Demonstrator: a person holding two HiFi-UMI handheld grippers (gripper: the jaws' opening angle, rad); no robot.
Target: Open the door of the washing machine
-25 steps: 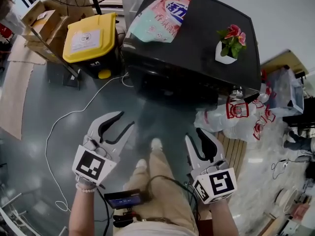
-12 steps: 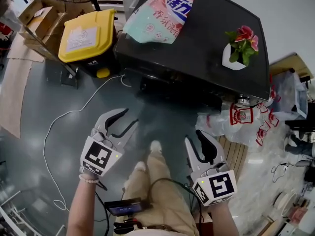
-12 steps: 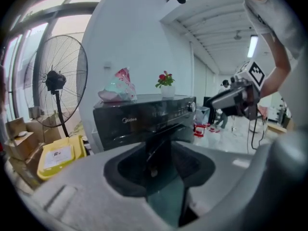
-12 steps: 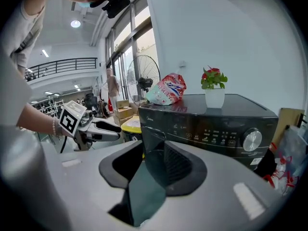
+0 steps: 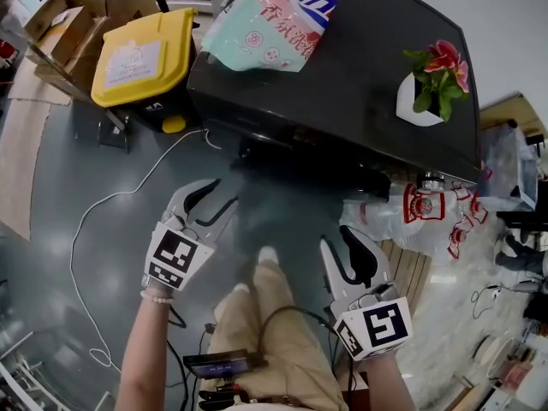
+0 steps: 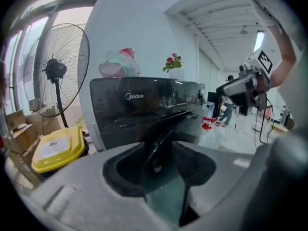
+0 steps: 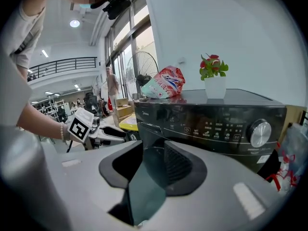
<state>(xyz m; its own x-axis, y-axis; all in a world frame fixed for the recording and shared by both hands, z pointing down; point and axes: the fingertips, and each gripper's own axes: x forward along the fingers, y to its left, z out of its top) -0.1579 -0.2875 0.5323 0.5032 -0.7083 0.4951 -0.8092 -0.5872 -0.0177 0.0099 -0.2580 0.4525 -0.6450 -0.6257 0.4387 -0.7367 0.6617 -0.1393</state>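
Washer (image 5: pixel 342 101) is right ahead against the wall, door on the front, looks shut. Left gripper (image 5: pixel 221 193) is aimed at it, jaws opening and empty, probably going for the door. Right gripper (image 5: pixel 338 240) hangs half-open and empty

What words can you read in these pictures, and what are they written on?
"Midea": on the front of the washing machine, in the left gripper view.
Pink bag: big blue Chinese characters, partly cut off, so not readable for sure.
Yellow bin: the label is too small to read.
Control panel: the labels are too small to read.
Plastic bags: the red print is too blurred to read.
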